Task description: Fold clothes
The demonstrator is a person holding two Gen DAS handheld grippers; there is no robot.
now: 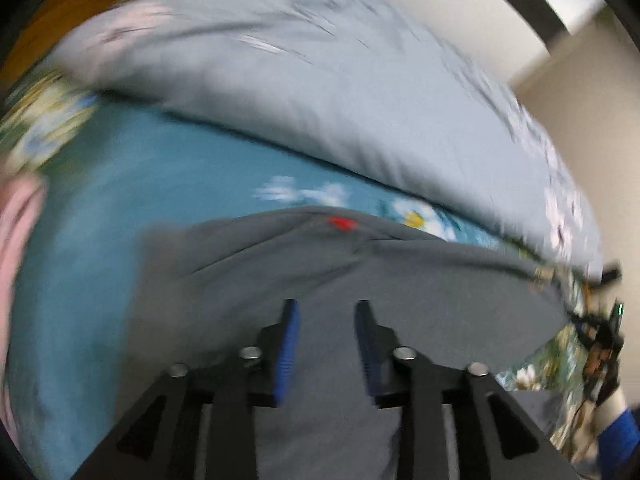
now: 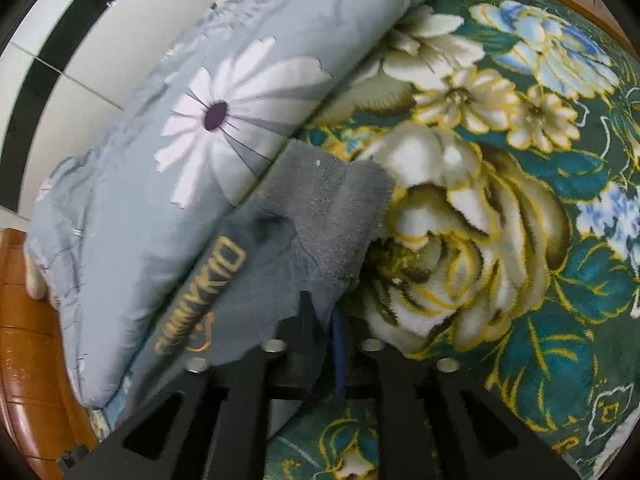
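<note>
The left gripper [image 1: 326, 308] hangs parted and empty over a soft grey garment [image 1: 400, 280]. The right gripper [image 2: 324, 308] pinches its limp edge; corners look the surest hold.

The left gripper [image 1: 326, 316] points steeply downward, its blue-padded jaws apart and empty. The right gripper [image 2: 320, 316] tilts downward too, jaws pinching grey cloth.

left gripper [image 1: 328, 312] black | fingers [image 1: 287, 354] blue ribbed pads | silver screws [image 1: 404, 353] | blue sleeve [image 1: 618, 430]
</note>
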